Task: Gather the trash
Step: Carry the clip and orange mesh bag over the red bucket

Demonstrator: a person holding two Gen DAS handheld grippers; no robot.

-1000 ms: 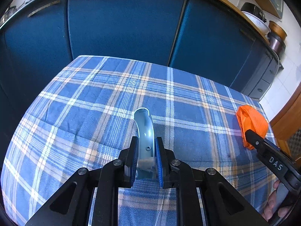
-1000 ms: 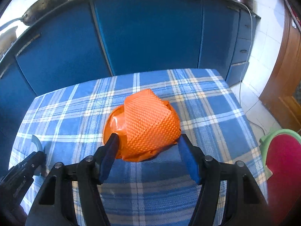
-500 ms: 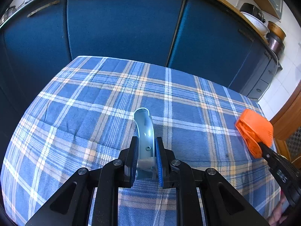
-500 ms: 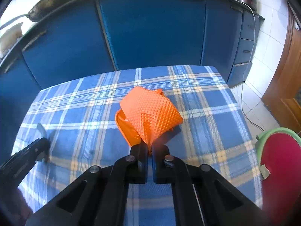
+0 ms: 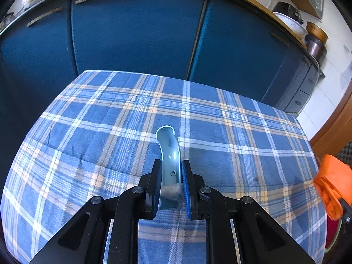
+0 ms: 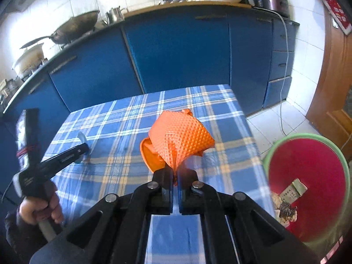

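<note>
The plaid-covered bench [image 5: 110, 114] fills both views. Beside its right edge stands a red-lined bin [image 6: 308, 176]. The right gripper [image 6: 173, 176] pinches a crumpled orange wrapper [image 6: 180, 136] above the bench. The left gripper [image 5: 170, 184] clamps a curved pale-blue plastic piece [image 5: 169, 147] between its jaws.

Before you the surface [image 5: 220, 132] wears a blue plaid cloth [image 6: 123, 154] with white and tan stripes. A curved pale-blue plastic piece [image 5: 169, 151] sits on it at 6 o'clock in your left wrist view, tip toward 12.
</note>
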